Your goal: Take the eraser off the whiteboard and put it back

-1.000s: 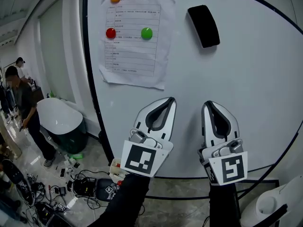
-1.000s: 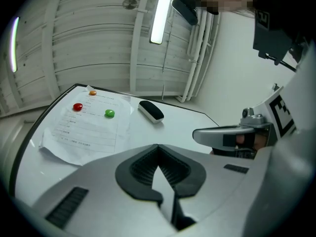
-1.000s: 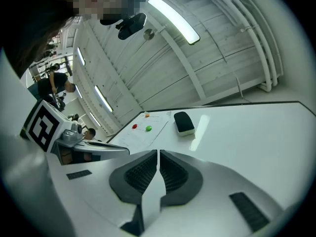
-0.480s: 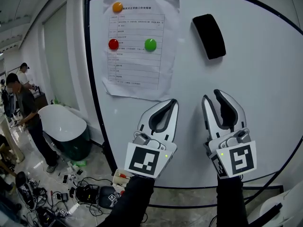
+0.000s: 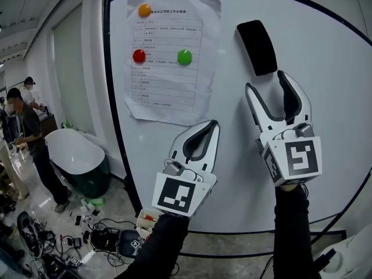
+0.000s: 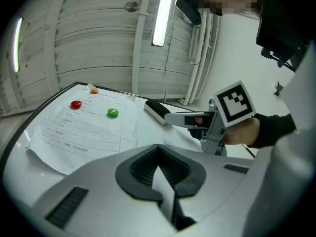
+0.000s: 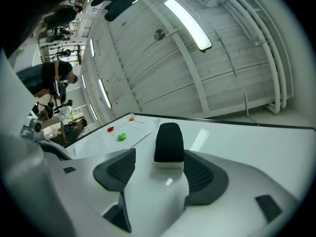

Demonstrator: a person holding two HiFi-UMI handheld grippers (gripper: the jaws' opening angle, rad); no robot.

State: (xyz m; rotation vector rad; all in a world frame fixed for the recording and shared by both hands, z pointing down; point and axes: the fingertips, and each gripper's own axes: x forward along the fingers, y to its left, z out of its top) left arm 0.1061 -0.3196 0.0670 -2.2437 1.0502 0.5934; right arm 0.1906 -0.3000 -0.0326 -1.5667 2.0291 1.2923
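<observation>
At the far left, beyond the board, a person in dark clothes (image 5: 30, 133) stands on the tiled floor beside a white oval tub (image 5: 74, 151). The large white whiteboard with a black frame (image 5: 331, 115) fills the rest of the head view. A printed white paper sheet (image 5: 168, 83) hangs at its upper left corner. A round orange magnet (image 5: 145, 10) sits at the sheet's top, with a red magnet (image 5: 139, 55) and a green magnet (image 5: 185, 56) lower down.

The left gripper (image 5: 213, 124) points up at the board below the sheet's lower edge, its jaws pressed together with nothing between them.

The black oblong eraser with a white base (image 5: 257, 46) clings to the board near its top edge, just right of the sheet and slightly tilted.

The right gripper (image 5: 266, 81) is raised just under the eraser. Its jaws have just been opening and stand spread wide. The eraser's lower end sits in line with the gap at the tips, and neither pad presses on it.
</observation>
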